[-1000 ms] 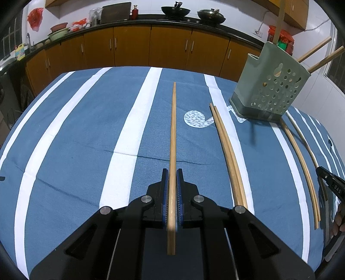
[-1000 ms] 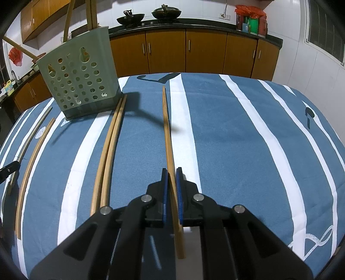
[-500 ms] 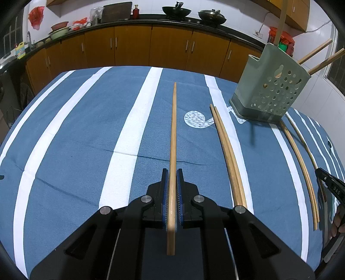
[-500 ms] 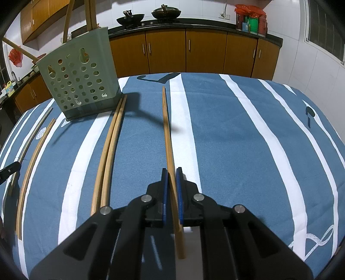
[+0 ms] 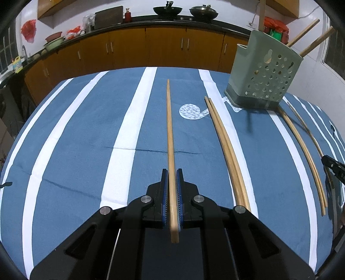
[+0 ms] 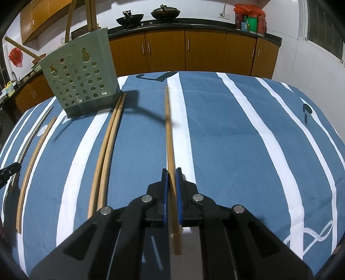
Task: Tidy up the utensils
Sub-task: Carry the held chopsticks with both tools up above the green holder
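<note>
- The left gripper (image 5: 171, 183) is closed on a wooden chopstick (image 5: 169, 137), which runs straight ahead between the blue pads, its blunt end sticking out behind them.
- The right gripper (image 6: 171, 183) is likewise clamped on a second chopstick (image 6: 169, 133), slightly skewed between its pads and blurred along its length.
- Both held sticks point out over the striped cloth (image 5: 86, 133) that covers the counter; whether their far tips touch it cannot be told.
- The green holder (image 5: 264, 79), a perforated plastic box, stands upright on the cloth, ahead and to the right of the left gripper, ahead and to the left of the right one.
- A pair of chopsticks (image 5: 224, 142) lies side by side on the cloth, its far tips near the holder's base, between the holder and the left gripper's stick.
- Another pair (image 5: 301, 146) lies on the holder's other side, with a thin dark stick (image 5: 306, 129) just beside it.
- Several wooden handles (image 5: 310, 41) lean out of the holder's top.
- Behind the holder runs a row of orange cabinets (image 5: 151, 47) with two woks (image 5: 185, 9) on top.
</note>
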A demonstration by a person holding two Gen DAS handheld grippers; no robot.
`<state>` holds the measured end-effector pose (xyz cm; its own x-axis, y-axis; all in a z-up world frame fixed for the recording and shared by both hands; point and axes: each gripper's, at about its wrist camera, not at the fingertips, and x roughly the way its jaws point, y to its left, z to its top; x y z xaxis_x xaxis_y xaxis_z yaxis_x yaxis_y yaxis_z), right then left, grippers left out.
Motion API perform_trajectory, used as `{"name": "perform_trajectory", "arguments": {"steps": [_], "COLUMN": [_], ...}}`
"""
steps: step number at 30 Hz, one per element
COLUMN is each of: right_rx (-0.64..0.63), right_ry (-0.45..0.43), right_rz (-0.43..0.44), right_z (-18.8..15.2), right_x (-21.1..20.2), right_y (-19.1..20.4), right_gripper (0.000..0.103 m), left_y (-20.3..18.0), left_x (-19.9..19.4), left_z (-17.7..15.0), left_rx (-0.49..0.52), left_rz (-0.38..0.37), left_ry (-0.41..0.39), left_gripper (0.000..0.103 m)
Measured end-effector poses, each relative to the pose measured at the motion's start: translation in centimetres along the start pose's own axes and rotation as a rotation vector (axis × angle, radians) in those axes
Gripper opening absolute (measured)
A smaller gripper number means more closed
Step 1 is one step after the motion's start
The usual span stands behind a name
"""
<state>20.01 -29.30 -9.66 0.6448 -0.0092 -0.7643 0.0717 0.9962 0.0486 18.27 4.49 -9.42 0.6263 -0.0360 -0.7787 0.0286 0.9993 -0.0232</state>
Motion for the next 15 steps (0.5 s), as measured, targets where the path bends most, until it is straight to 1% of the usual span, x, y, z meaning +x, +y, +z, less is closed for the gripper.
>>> {"name": "perform_trajectory", "arguments": {"steps": [3, 6, 9, 15], "right_rx": [0.013, 0.019, 0.027, 0.046], "right_ry": [-0.007, -0.060, -0.127, -0.279], "right_rz": [0.003, 0.003, 0.007, 0.025], "right_z": [0.2, 0.9, 2.1, 4.5], "right_x": [-0.6, -2.4, -4.4, -8.7], "right_y": [-0.3, -0.7, -1.1, -1.2], "right_gripper": [0.008, 0.008, 0.008, 0.008], "left_y": [-0.1, -0.2, -0.3, -0.6], "left_x": [-0.2, -1.4, -3.5, -8.8], "left_z": [0.0, 0.5, 1.7, 4.8], "left_rx": [0.011, 0.011, 0.004, -0.009], "left_rz": [0.000, -0.013, -0.033, -0.060], "left_ry": [0.012, -0.018, -0.082, -0.264], "left_gripper": [0.008, 0.008, 0.008, 0.008]}}
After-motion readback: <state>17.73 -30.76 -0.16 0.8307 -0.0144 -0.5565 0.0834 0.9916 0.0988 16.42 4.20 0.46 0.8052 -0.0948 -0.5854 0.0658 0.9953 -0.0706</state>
